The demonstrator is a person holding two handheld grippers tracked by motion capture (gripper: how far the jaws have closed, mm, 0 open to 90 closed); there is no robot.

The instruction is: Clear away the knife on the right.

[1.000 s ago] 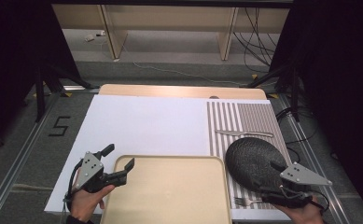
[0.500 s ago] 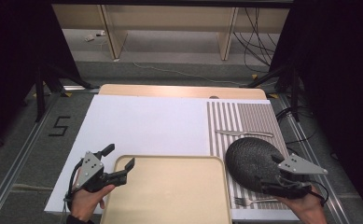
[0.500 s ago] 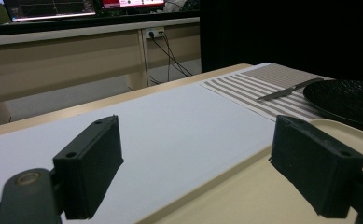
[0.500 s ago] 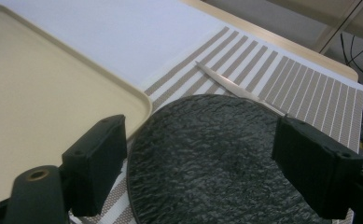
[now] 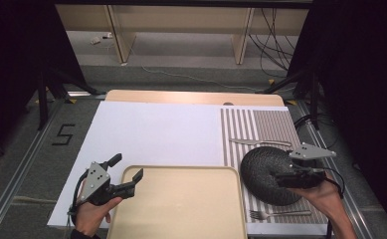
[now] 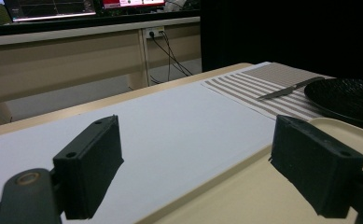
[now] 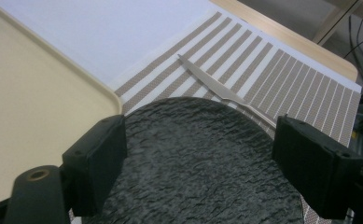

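White sheet [image 5: 151,132] on table; striped placemat [image 5: 270,124] right; dark room.

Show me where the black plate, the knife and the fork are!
black plate [image 5: 263,172], high view, its bumpy middle.
knife [image 5: 258,142], high view, middle of its length.
fork [image 5: 275,214], high view, its handle.

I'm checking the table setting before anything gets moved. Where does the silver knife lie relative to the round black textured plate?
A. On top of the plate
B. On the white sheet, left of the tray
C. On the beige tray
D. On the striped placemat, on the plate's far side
D: in the high view the silver knife lies on the striped placemat just beyond the far edge of the round black textured plate.
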